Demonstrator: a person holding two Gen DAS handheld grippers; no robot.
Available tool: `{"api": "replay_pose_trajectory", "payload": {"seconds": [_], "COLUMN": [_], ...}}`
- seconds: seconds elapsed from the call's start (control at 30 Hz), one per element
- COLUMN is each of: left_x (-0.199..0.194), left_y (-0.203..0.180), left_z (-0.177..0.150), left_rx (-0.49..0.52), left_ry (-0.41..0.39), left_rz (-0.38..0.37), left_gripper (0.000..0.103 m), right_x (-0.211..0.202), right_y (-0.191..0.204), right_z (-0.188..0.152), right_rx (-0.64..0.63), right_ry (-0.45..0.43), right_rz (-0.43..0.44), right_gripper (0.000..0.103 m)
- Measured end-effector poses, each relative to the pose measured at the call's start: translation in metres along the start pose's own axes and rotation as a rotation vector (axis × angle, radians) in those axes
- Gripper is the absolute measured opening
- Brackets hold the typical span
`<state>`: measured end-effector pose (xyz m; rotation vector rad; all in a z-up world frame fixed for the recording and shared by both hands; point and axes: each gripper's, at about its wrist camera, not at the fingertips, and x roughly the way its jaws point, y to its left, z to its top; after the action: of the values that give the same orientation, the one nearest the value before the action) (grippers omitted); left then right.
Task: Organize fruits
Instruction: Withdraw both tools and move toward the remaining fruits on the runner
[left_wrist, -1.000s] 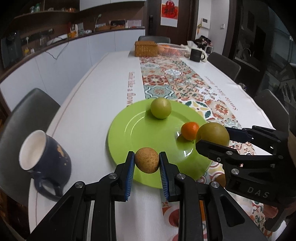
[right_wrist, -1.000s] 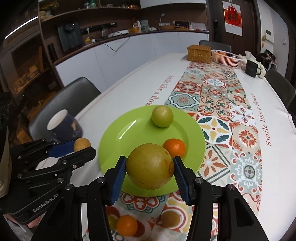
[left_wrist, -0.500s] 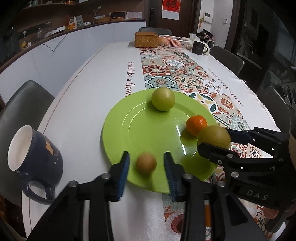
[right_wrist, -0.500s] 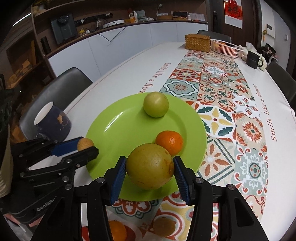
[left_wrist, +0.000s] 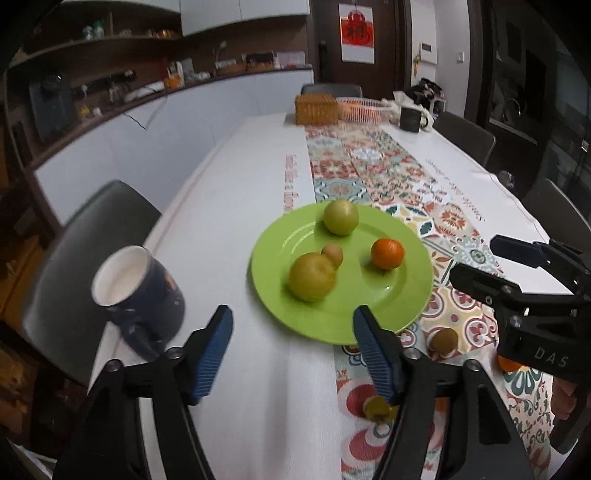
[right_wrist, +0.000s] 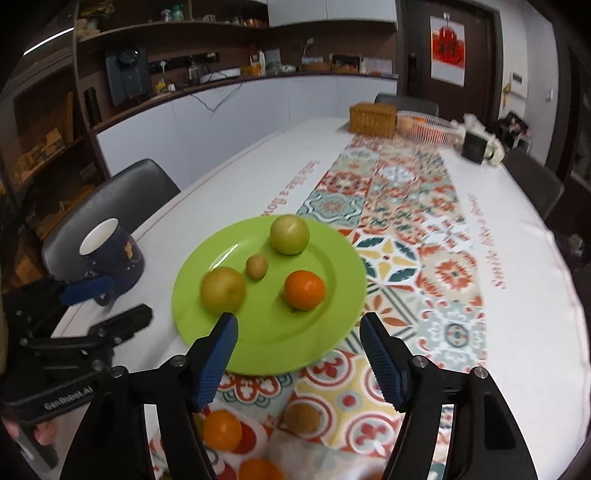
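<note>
A green plate (left_wrist: 373, 317) (right_wrist: 266, 347) holds a green apple (left_wrist: 340, 217) (right_wrist: 289, 234), an orange (left_wrist: 387, 253) (right_wrist: 304, 289), a large yellow pear (left_wrist: 312, 276) (right_wrist: 222, 290) and a small brown fruit (left_wrist: 332, 254) (right_wrist: 256, 266). My left gripper (left_wrist: 291, 354) is open and empty, just short of the plate's near rim. My right gripper (right_wrist: 298, 360) is open and empty over the plate's near edge. Loose fruits lie on the cloth nearer me: a brown one (left_wrist: 445, 339) (right_wrist: 302, 418) and oranges (right_wrist: 222, 430).
A dark blue mug (left_wrist: 138, 291) (right_wrist: 110, 254) stands left of the plate. A wicker box (right_wrist: 373, 119), a white basket (right_wrist: 426, 127) and a black mug (right_wrist: 474, 147) stand at the table's far end. Grey chairs surround the table.
Both grippers opened and pulled back. The small brown fruit left my left gripper and the pear left my right gripper; both now lie on the plate.
</note>
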<state>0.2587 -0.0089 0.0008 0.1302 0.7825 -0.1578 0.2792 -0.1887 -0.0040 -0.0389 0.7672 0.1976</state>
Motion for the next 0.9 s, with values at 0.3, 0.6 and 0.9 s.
{"api": "replay_pose_trajectory", "payload": {"seconds": [0.3, 0.6, 0.9], "left_x": [-0.066, -0.114, -0.121], "left_y": [-0.009, -0.023, -0.042], "left_z": [-0.005, -0.030, -0.066], "left_rx": [-0.038, -0.109, -0.129], "left_ry": [-0.091, -0.143, -0.122], "left_rz": [0.031, 0.066, 0.098], "left_gripper": [0.080, 0.087, 0.091], "right_x": [-0.066, -0.109, -0.128], "right_y": [0.002, -0.011, -0.018], "right_z": [-0.013, -0.028, -0.057], "right_rx": [-0.013, 0.012, -0.005], "right_ry": [-0.094, -0.142, -0.153], "right_rz": [-0.010, -0.032, -0.045], "right_gripper": [0.074, 0.078, 0.078]}}
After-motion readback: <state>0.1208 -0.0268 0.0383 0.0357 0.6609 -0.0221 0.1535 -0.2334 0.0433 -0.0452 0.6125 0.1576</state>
